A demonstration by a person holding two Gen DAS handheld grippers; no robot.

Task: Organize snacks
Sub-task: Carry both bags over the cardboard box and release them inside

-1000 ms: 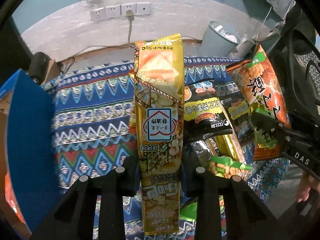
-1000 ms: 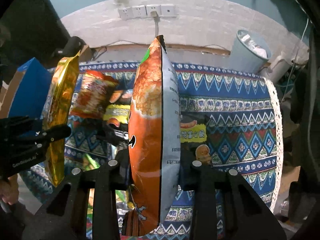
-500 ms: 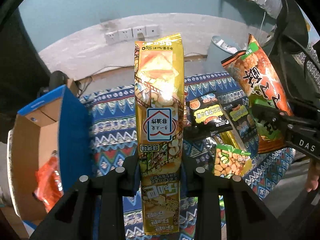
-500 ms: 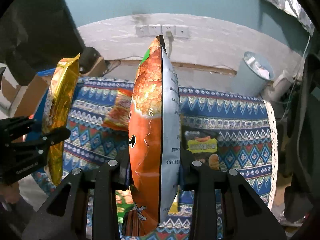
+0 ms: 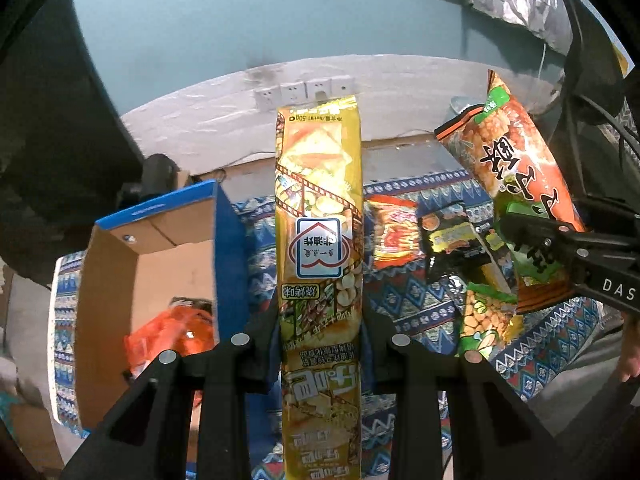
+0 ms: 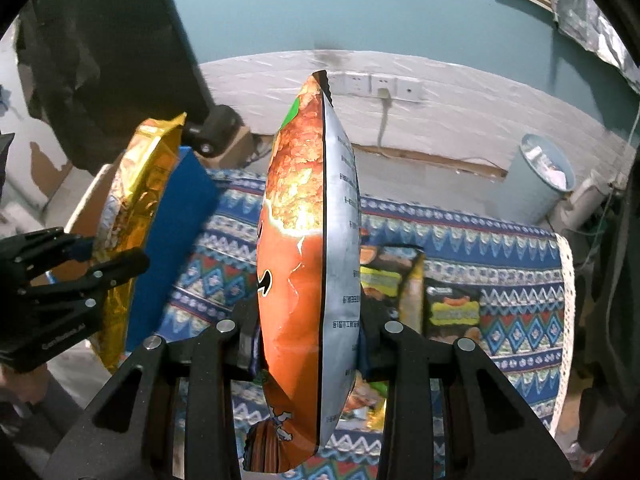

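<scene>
We carry both bags | left hand-held gripper clamps yellow bag; right hand-held gripper clamps orange bag | lower yellow bag upright inside box, clearing its blue wall.

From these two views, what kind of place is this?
Probably a room in a home: wall sockets on a teal wall, a patterned tablecloth strewn with snacks, a wastebasket on the floor.

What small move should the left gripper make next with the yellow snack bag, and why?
Probably carry it a little further left and lower it into the cardboard box. The left gripper has its jaws shut on the yellow snack bag, held upright and clear of the cloth; the box stands open just left of it, with one orange bag already inside.
</scene>
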